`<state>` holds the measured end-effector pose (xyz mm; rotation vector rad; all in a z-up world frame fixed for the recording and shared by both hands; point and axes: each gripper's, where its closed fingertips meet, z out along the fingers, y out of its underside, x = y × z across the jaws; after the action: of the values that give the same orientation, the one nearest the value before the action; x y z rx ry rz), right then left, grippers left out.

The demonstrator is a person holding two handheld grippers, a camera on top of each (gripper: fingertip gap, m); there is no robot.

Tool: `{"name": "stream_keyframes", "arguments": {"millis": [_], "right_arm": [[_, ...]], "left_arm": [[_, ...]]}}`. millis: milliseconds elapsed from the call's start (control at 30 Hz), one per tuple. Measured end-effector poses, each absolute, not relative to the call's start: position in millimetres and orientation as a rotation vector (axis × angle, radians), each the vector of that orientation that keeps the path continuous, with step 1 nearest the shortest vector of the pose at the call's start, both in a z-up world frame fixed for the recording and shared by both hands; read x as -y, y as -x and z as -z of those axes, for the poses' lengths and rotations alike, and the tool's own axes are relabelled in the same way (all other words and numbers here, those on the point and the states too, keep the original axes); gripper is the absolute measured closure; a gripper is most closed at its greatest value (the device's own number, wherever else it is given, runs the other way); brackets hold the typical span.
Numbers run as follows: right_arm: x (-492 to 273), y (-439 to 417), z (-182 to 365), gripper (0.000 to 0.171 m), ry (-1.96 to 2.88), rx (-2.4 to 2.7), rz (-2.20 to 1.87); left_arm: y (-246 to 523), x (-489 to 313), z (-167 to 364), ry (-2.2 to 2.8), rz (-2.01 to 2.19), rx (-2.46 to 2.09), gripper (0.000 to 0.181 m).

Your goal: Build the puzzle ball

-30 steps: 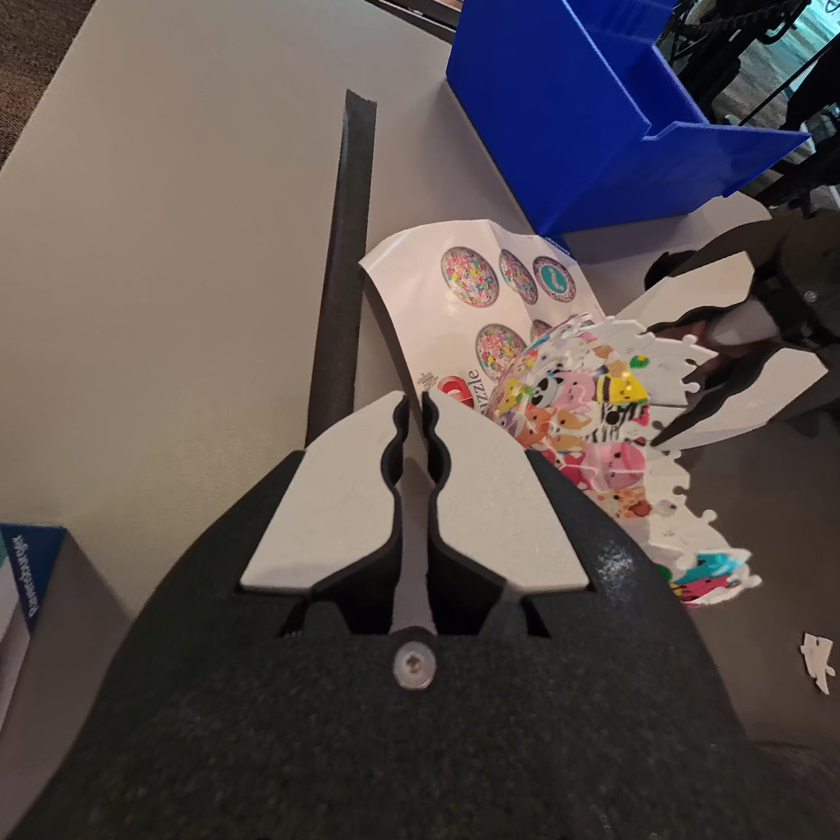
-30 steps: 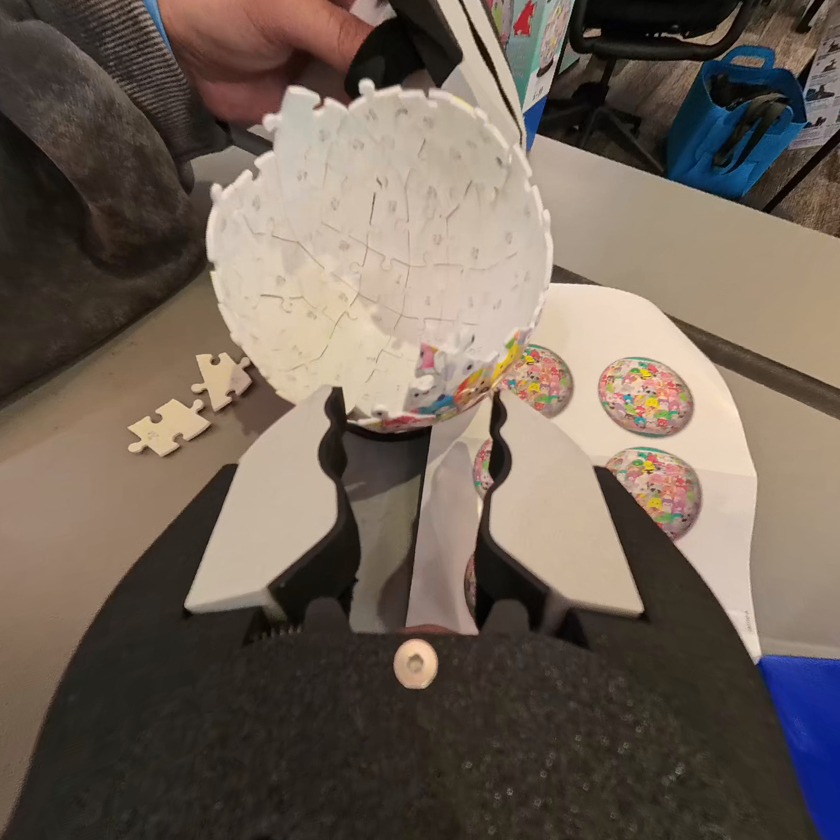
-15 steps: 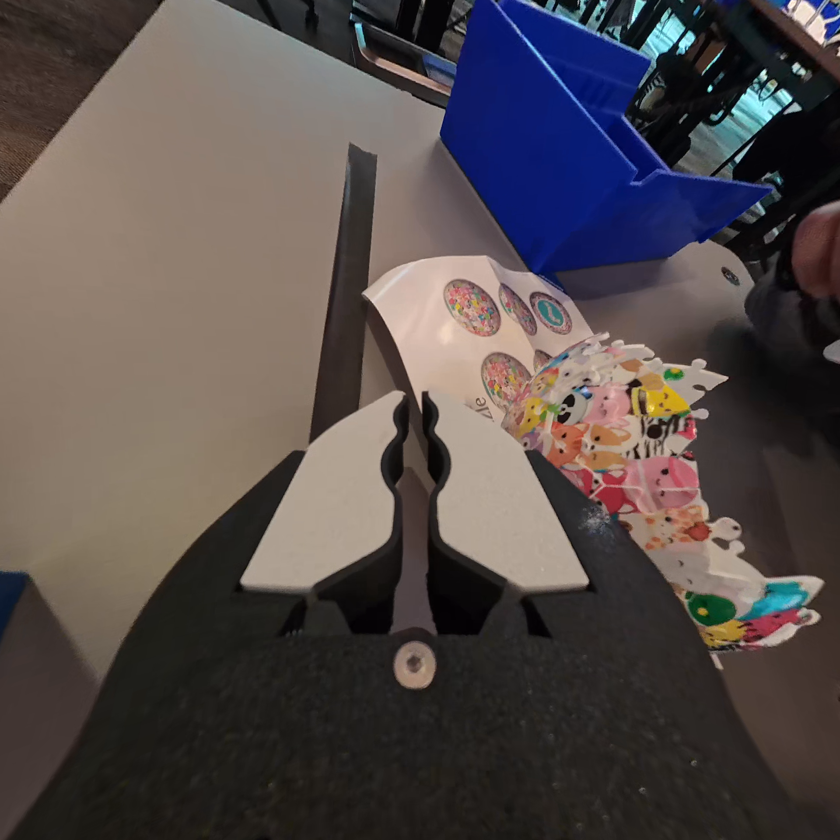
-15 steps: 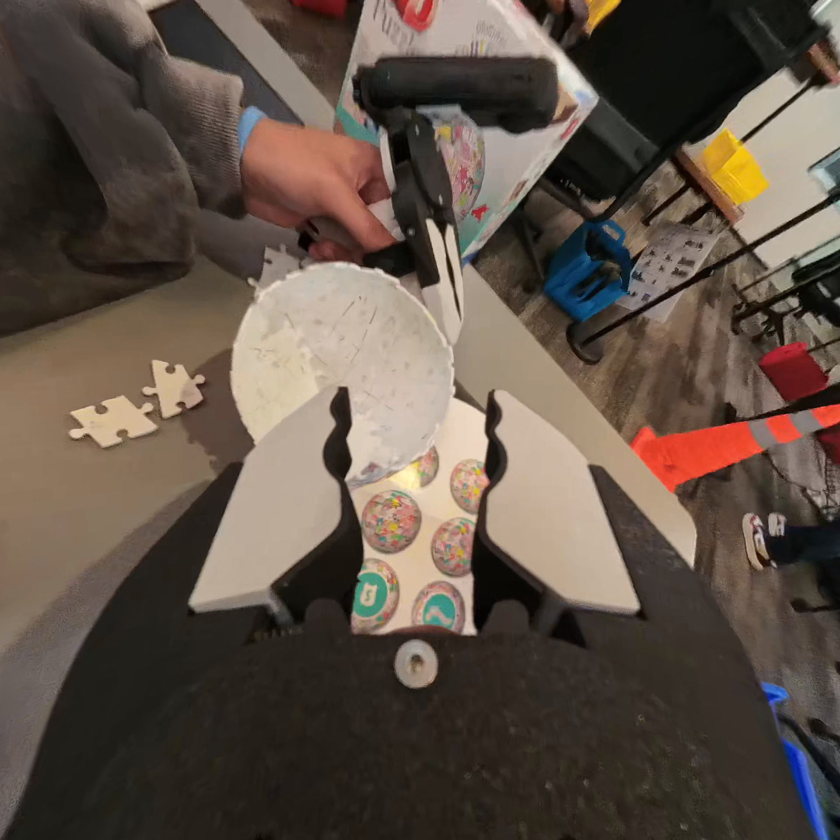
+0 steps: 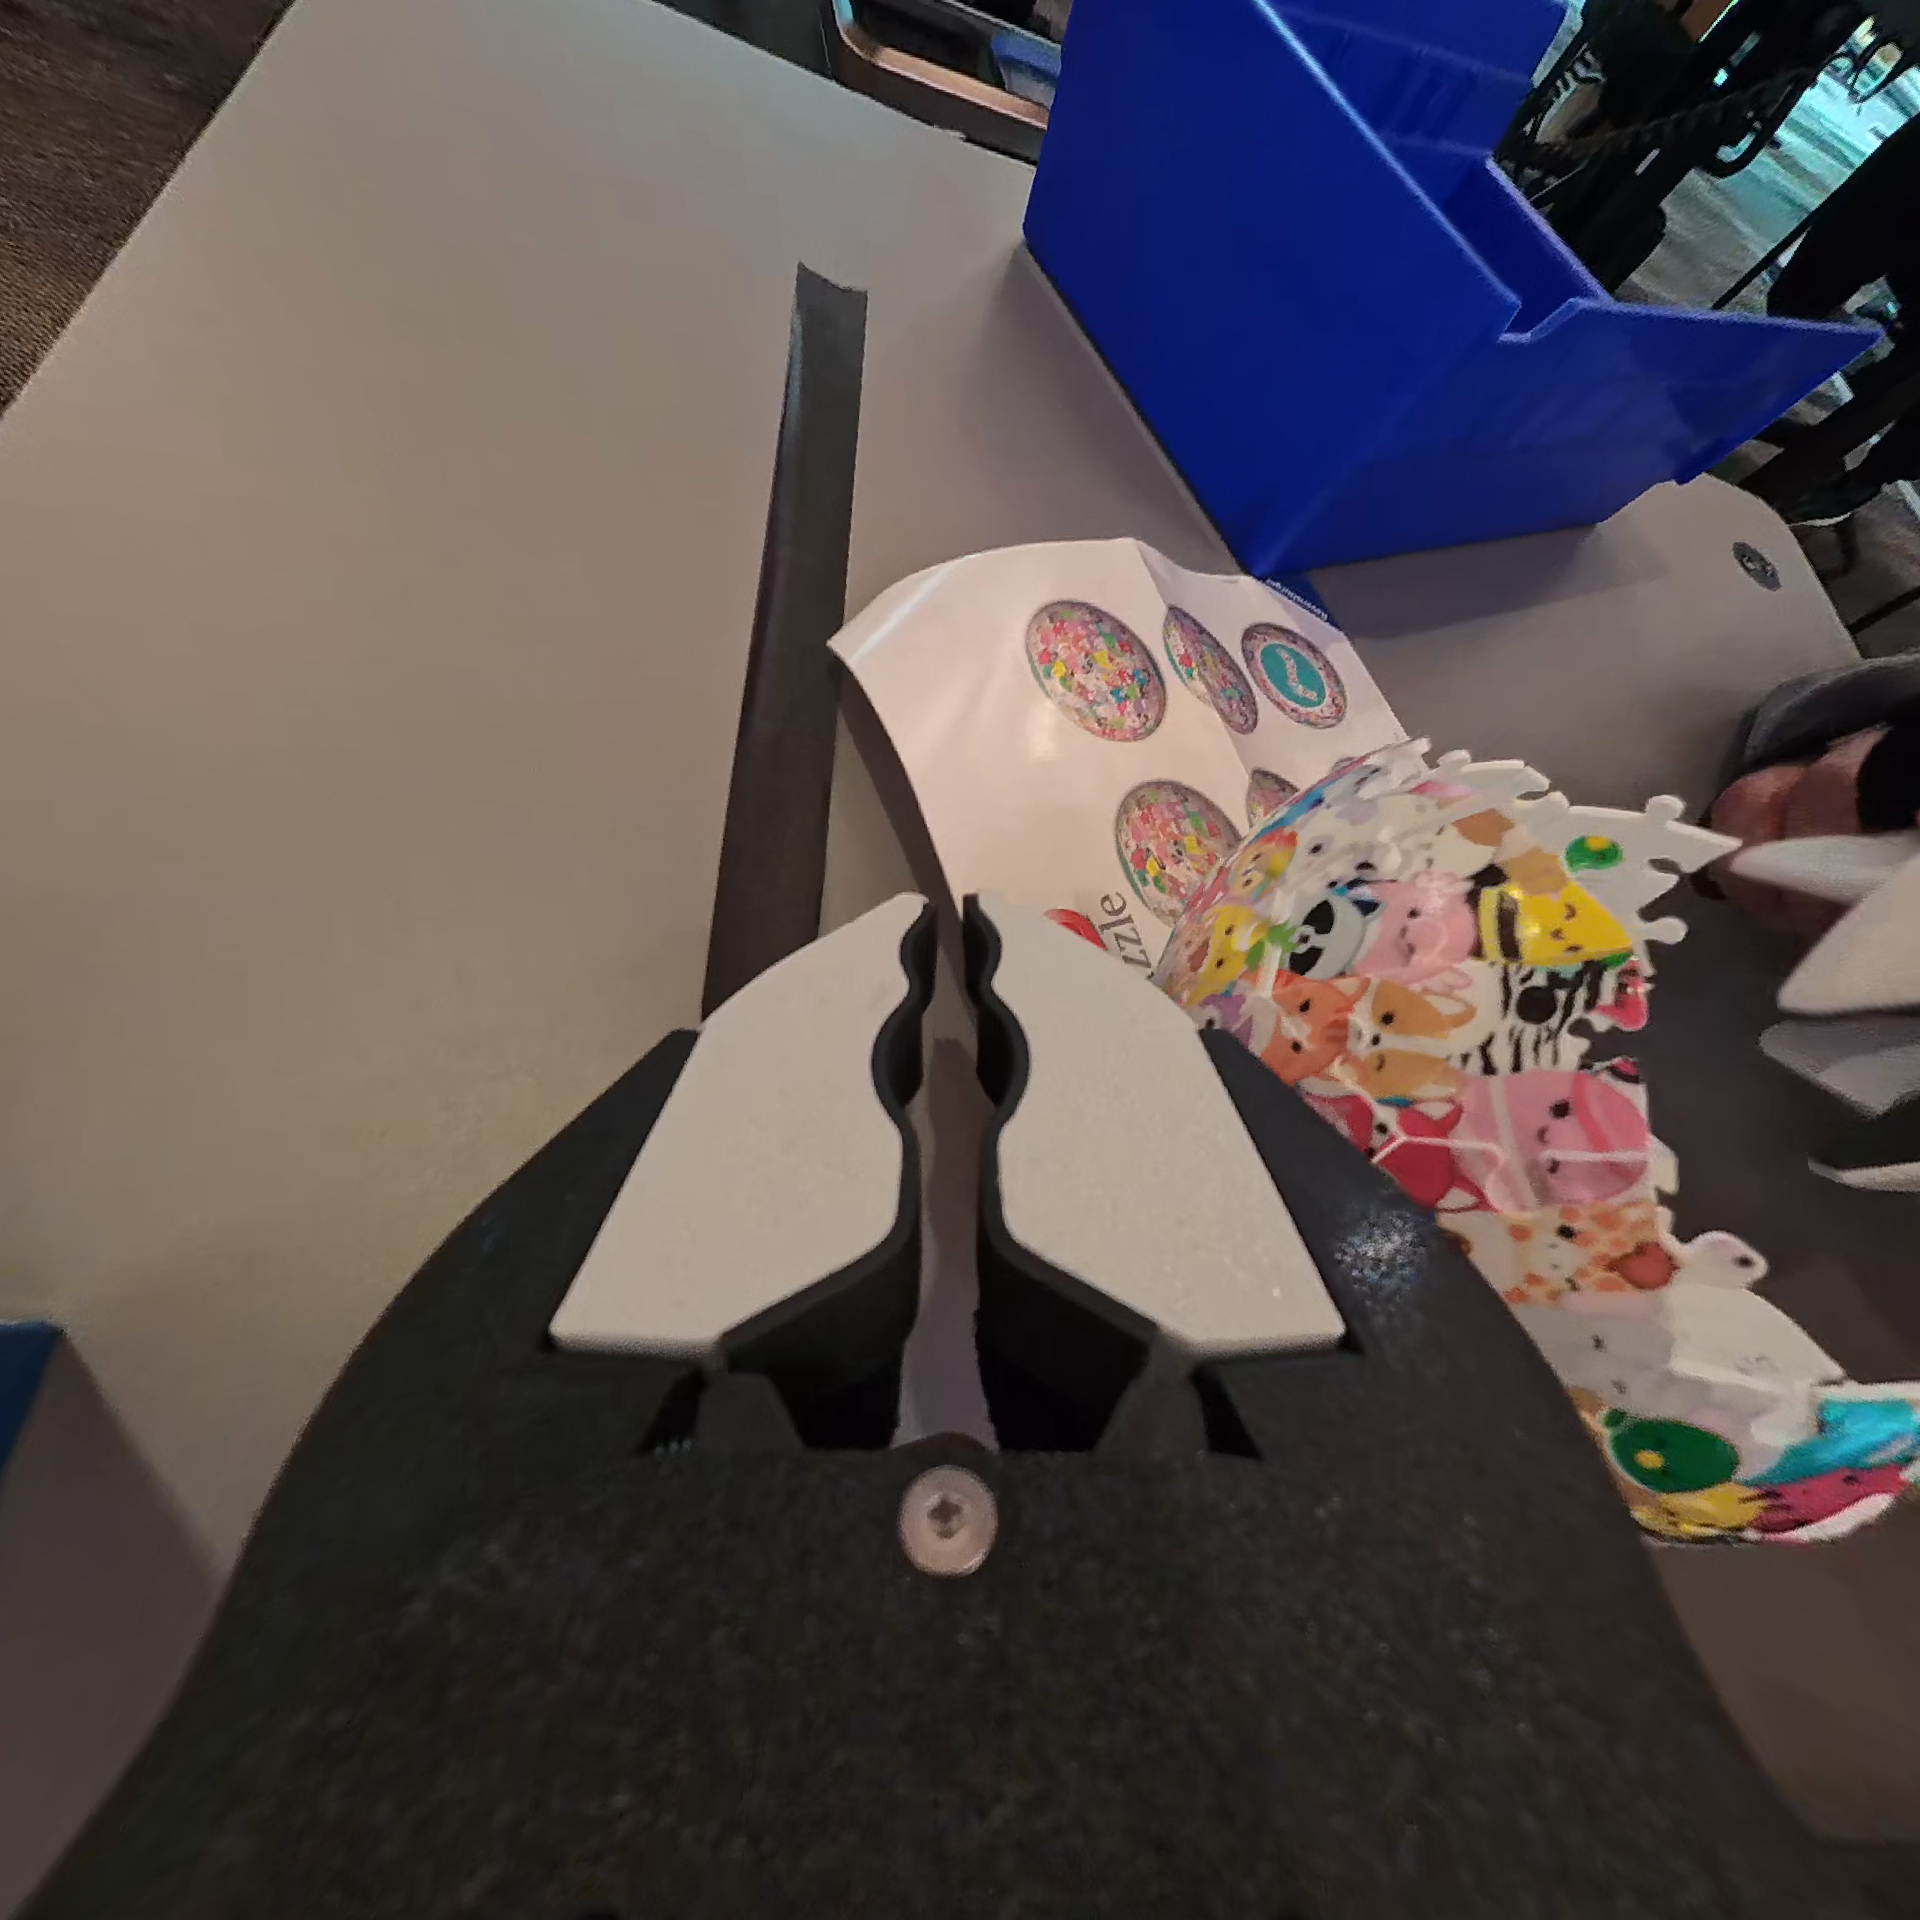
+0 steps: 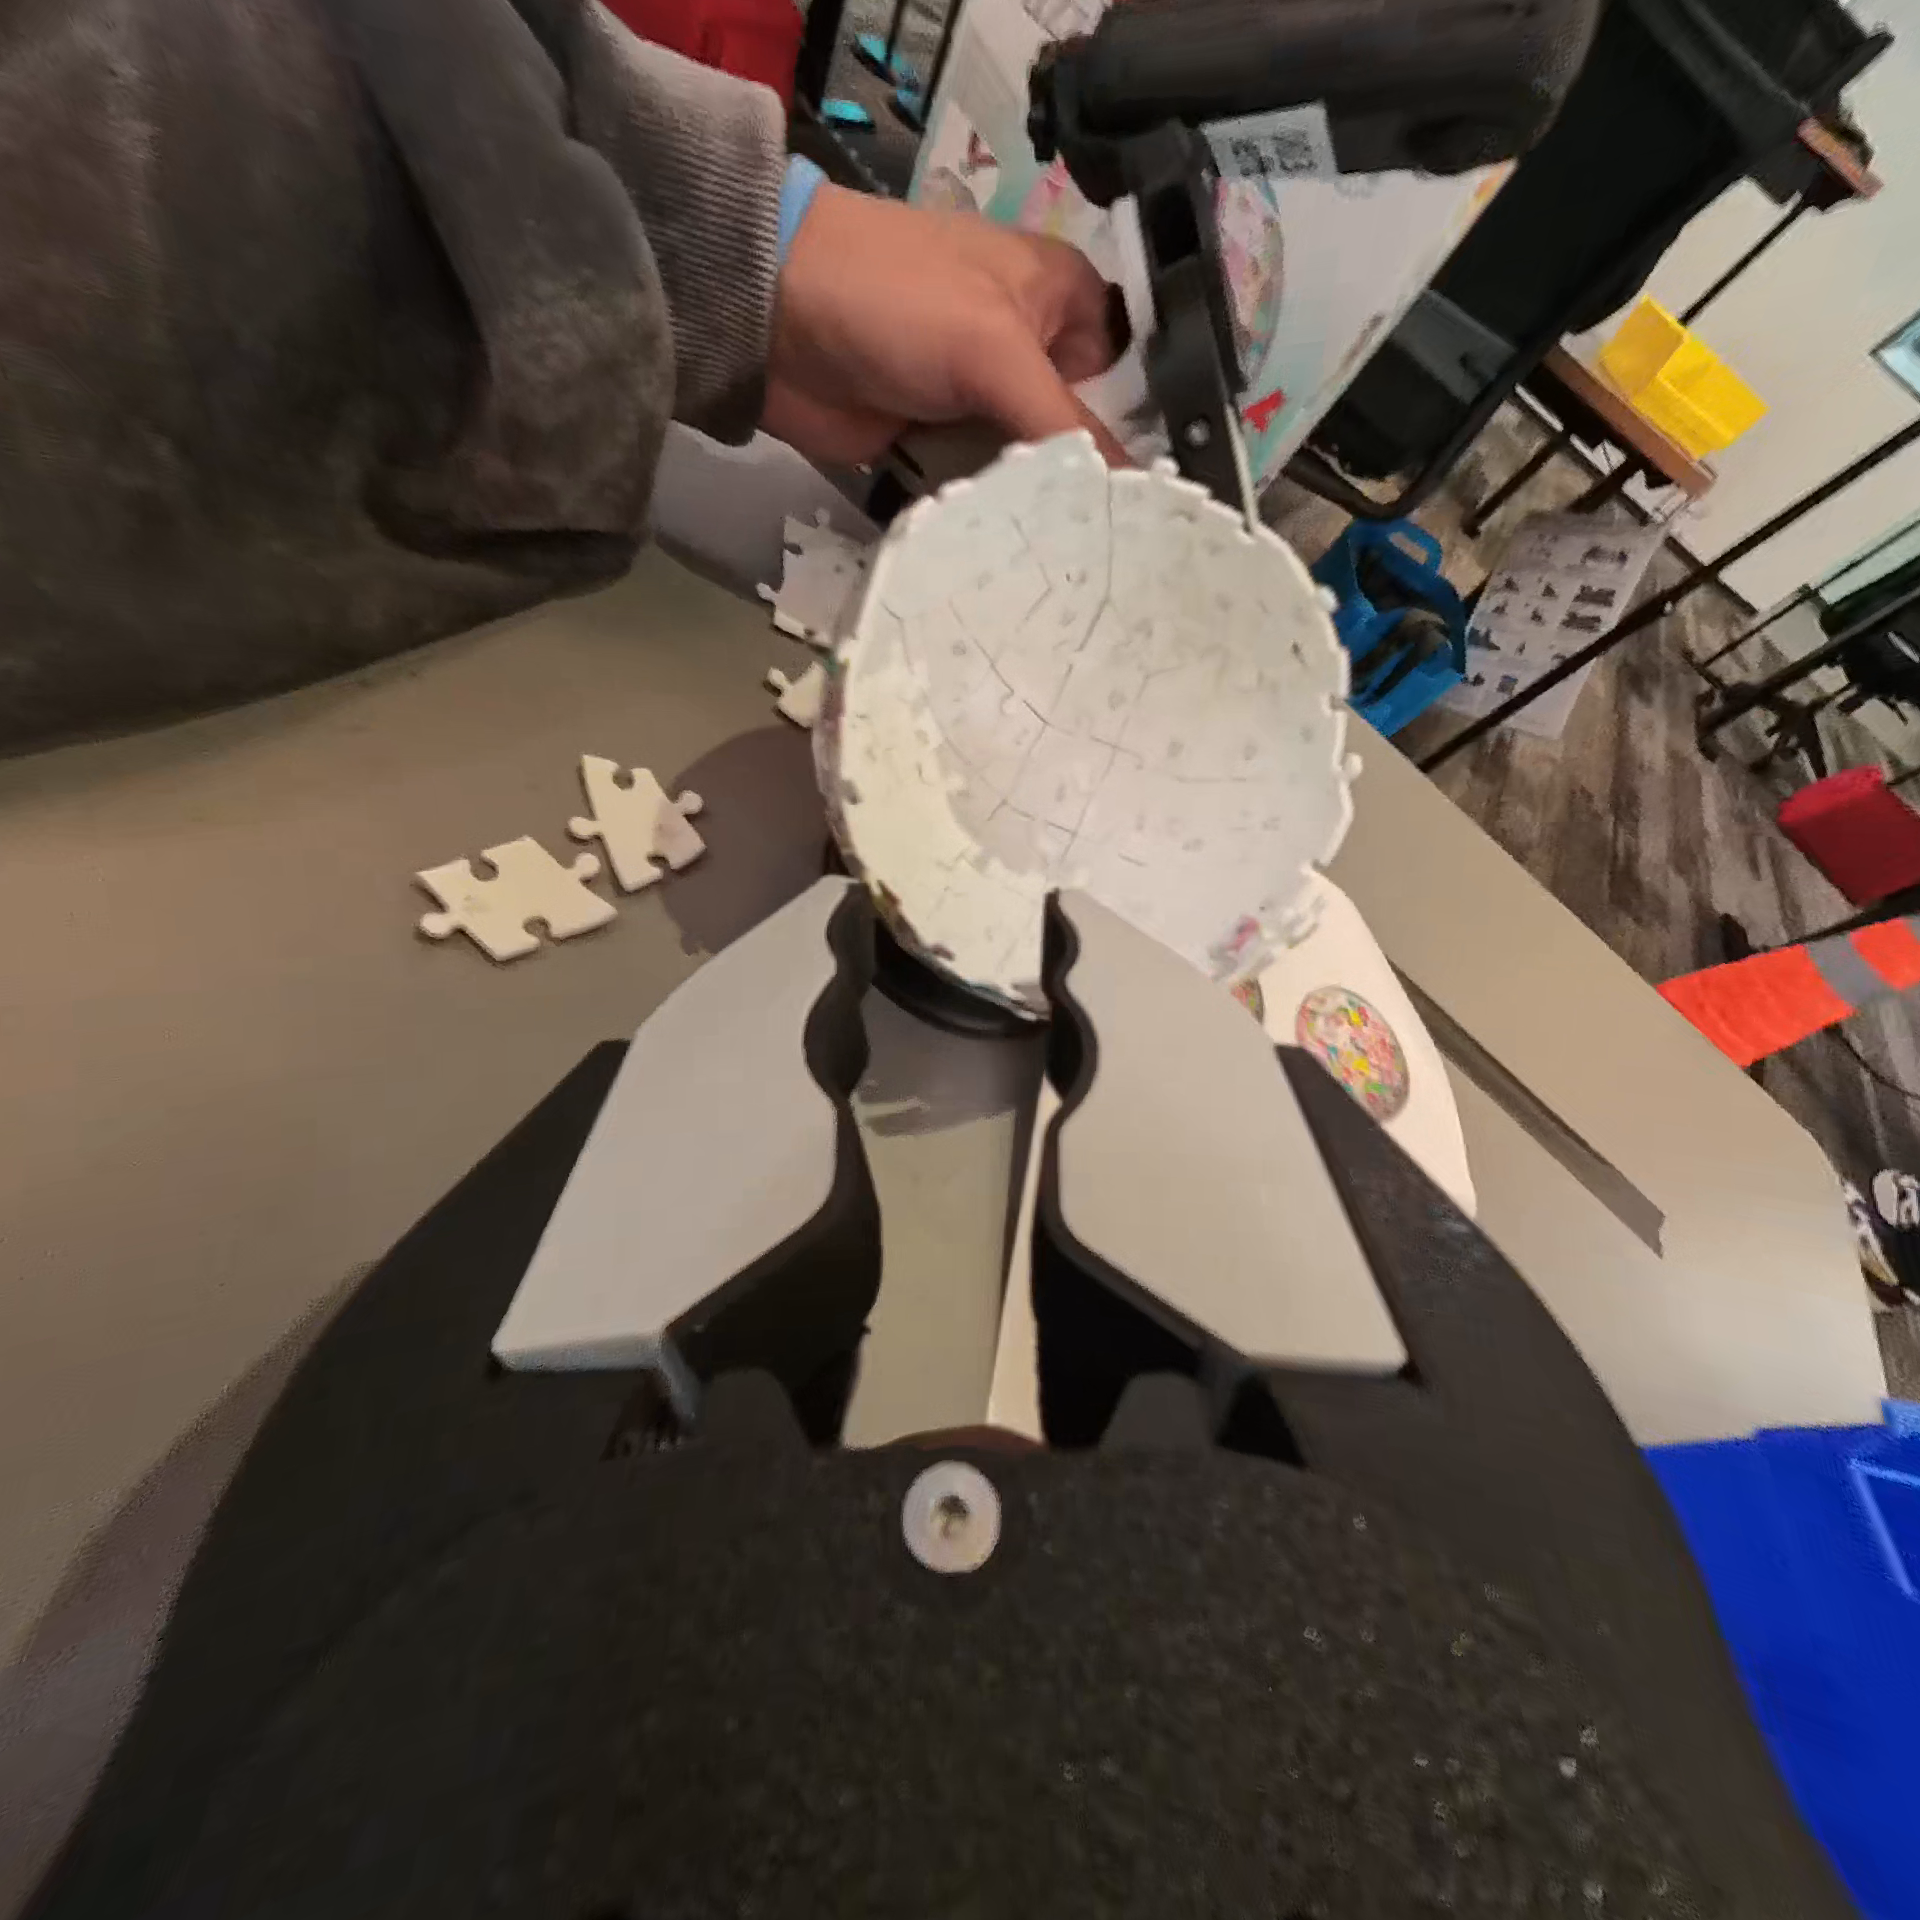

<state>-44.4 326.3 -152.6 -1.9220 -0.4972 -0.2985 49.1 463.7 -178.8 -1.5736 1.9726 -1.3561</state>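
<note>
**Half-built puzzle ball between two grippers**

Grey tabletop (image 5: pixel 416 623) fills both views, with a dark strip (image 5: pixel 790 623) running along it and a blue bin (image 5: pixel 1351 312) at its far end. A white instruction sheet (image 5: pixel 997 748) printed with small ball pictures lies near the bin, its near edge hidden behind the puzzle ball (image 5: pixel 1455 1039).

That ball is only a partial shell. The left wrist view shows its colourful cartoon-animal outside, the lower part cut off by the frame edge. The right wrist view shows the white inside (image 6: pixel 1091 707) as an open bowl with a jagged rim, seated on a dark ring that is mostly hidden.

The left gripper (image 5: pixel 948 914) sits beside the shell, fingers nearly together with a thin gap and nothing between them. Seen from the right wrist view, its tips reach the shell's far rim, blurred; whether they touch is unclear.

The right gripper (image 6: pixel 951 914) has its fingers spread, their tips at the shell's near lower edge; whether they touch it cannot be told.

Two loose white pieces (image 6: pixel 561 862) lie on the table by a grey sleeve (image 6: pixel 312 364); more sit half-hidden behind the shell.
</note>
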Motion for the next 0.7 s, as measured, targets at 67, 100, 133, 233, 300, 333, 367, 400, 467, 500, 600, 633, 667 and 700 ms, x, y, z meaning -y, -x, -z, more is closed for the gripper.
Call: {"name": "stream_keyframes", "arguments": {"millis": [67,100,133,233,300,333,367,400,467,500,600,633,667,700], "right_arm": [[-331,45,155,0.151,1.927,0.492,0.307],[-333,44,158,0.157,1.938,0.479,0.309],[-334,40,159,0.165,1.945,0.454,0.324],[-335,33,161,0.171,1.949,0.413,0.34],[-335,37,168,0.171,1.959,0.435,0.325],[-335,40,171,0.171,1.964,0.442,0.326],[-336,41,173,0.171,1.966,0.451,0.333],[-336,42,175,0.171,1.972,0.459,0.343],[-337,43,176,0.171,1.971,0.473,0.356],[-337,43,176,0.171,1.972,0.474,0.359],[-336,43,178,0.171,1.976,0.477,0.354],[-337,43,179,0.171,1.979,0.481,0.354],[-336,42,180,0.171,1.983,0.482,0.355],[-336,42,181,0.171,1.987,0.482,0.356]], "left_arm": [[-49,-465,177,1.571,1.363,-1.964,0.177],[-49,-465,176,1.573,1.368,-1.961,0.178],[-49,-466,176,1.576,1.37,-1.959,0.177],[-49,-469,176,1.584,1.373,-1.947,0.177],[-49,-469,175,1.588,1.383,-1.94,0.177],[-49,-469,175,1.588,1.388,-1.939,0.178],[-49,-469,174,1.588,1.389,-1.939,0.177],[-49,-469,174,1.587,1.384,-1.939,0.177],[-49,-469,175,1.584,1.375,-1.945,0.177],[-49,-468,175,1.584,1.375,-1.949,0.177],[-48,-467,175,1.581,1.376,-1.959,0.177],[-48,-466,176,1.579,1.376,-1.963,0.177],[-48,-466,176,1.578,1.377,-1.967,0.177],[-48,-465,176,1.577,1.378,-1.968,0.177]]}}
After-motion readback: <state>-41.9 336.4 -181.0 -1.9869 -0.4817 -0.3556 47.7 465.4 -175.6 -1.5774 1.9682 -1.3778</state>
